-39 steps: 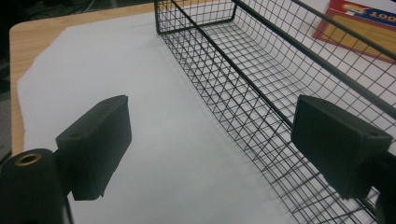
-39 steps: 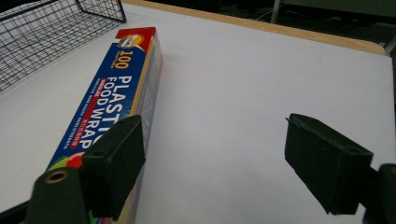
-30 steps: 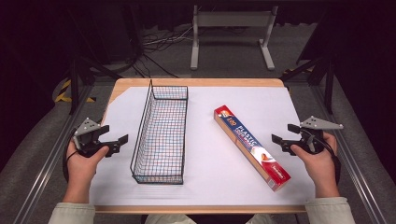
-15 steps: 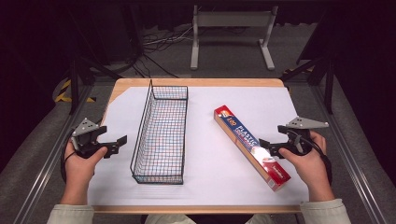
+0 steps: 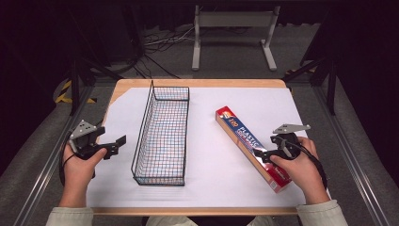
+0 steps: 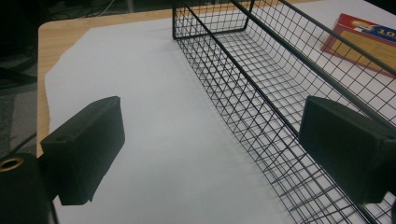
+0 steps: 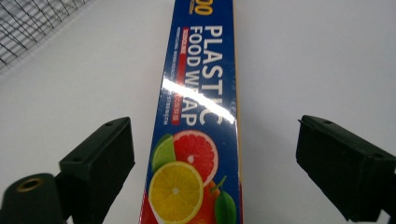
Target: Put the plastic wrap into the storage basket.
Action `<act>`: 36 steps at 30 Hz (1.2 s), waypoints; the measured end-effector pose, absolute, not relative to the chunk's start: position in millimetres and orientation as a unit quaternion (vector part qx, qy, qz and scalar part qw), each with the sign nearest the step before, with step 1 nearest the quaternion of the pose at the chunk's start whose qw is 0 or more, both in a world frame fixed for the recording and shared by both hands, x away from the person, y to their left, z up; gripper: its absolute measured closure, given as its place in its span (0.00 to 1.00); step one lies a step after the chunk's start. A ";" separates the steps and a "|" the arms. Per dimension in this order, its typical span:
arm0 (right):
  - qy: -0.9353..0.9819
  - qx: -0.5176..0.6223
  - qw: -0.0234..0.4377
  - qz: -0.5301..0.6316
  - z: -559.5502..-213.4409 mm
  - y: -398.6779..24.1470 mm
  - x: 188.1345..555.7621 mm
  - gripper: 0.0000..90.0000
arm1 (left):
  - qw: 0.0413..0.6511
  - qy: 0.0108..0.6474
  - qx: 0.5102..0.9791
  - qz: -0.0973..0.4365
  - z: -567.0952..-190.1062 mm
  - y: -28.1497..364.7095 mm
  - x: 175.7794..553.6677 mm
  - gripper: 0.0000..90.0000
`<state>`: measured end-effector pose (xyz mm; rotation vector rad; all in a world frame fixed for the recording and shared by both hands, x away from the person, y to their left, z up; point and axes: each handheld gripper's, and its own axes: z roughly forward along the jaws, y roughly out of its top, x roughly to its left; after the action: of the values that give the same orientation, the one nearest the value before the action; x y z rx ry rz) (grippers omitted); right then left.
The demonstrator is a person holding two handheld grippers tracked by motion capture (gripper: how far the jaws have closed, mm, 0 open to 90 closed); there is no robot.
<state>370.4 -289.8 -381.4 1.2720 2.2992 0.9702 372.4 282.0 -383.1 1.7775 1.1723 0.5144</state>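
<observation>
Since a second ago our right tongs (image 5: 260, 154) slid over the box (image 7: 198, 116), jaws just closing yet wide astride it; "PLASTIC FOOD WRAP" reads clearly, smaller print blurred. Left tongs (image 5: 117, 143) gape beside the seemingly empty wire basket (image 5: 162, 136).

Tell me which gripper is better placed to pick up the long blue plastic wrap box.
Right. The right gripper hangs over the long blue plastic wrap box, jaws open astride it; the left gripper sits beyond the black wire basket.

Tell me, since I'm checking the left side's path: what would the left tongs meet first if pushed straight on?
Probably the wire basket: the open left tongs point at its near long wall, with bare white paper between.
</observation>
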 end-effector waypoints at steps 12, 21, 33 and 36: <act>0.830 0.473 0.130 0.265 -404.1 -280.5 371.3 0.23 | 0.446 0.477 0.727 0.212 -383.2 287.0 374.6 0.08; 0.835 0.484 0.124 0.230 -412.7 -277.5 373.2 0.24 | 0.436 0.478 0.735 0.202 -385.3 288.2 374.4 0.14; 0.839 0.493 0.125 0.194 -415.7 -264.5 373.5 0.42 | 0.431 0.480 0.738 0.199 -387.1 289.8 373.8 0.32; 0.840 0.493 0.125 0.189 -415.0 -263.7 373.7 0.44 | 0.436 0.479 0.735 0.200 -385.4 289.4 373.8 0.28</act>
<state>373.7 -263.7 -415.0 1.4366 2.4463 0.5515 373.8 289.4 -385.4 1.8290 1.1923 0.4985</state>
